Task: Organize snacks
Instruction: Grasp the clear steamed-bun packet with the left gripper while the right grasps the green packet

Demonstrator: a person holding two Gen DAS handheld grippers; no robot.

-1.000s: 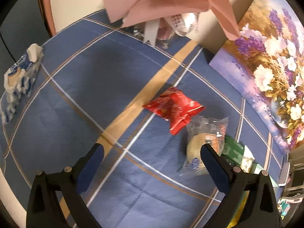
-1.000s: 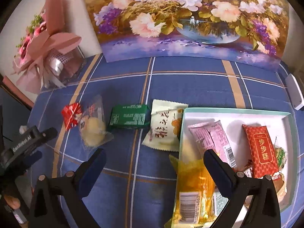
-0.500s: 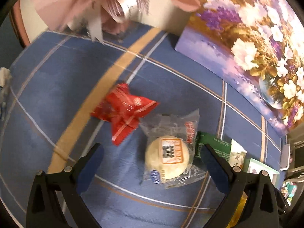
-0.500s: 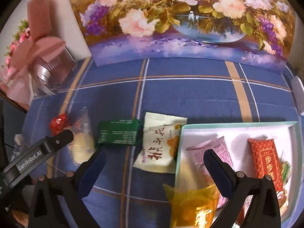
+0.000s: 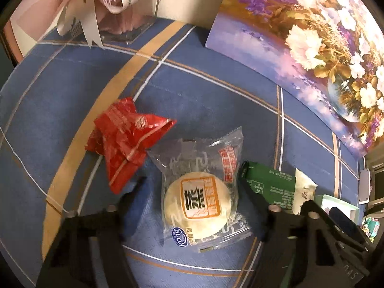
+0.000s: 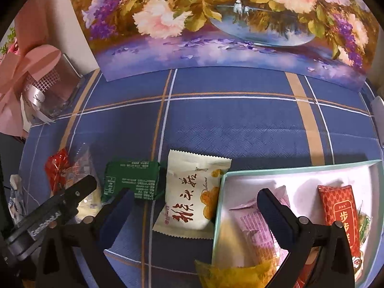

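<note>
Over the blue checked tablecloth your left gripper points steeply down, its two dark fingers standing either side of the clear-wrapped round pastry; the jaws have just been closing with that pastry between them, but the fingers are blurred and you cannot tell whether the pads press on the wrapper yet. Your right gripper also tilts steeply down, jaws spread wide with nothing held, one finger above the cloth near the green packet and the other above the teal-rimmed white box. Count the loose snacks on the cloth: one red crinkled packet touching the pastry's wrapper on its left, one pastry, one green packet just beside it on the right, and one white packet overlapping the box's corner. Inside the box you can see one pink packet, one long red packet and one yellow packet hanging over the near rim; other things by the red one are too hidden to count. One flower painting leans at the back, with one pink-ribboned bouquet at the left corner.
</note>
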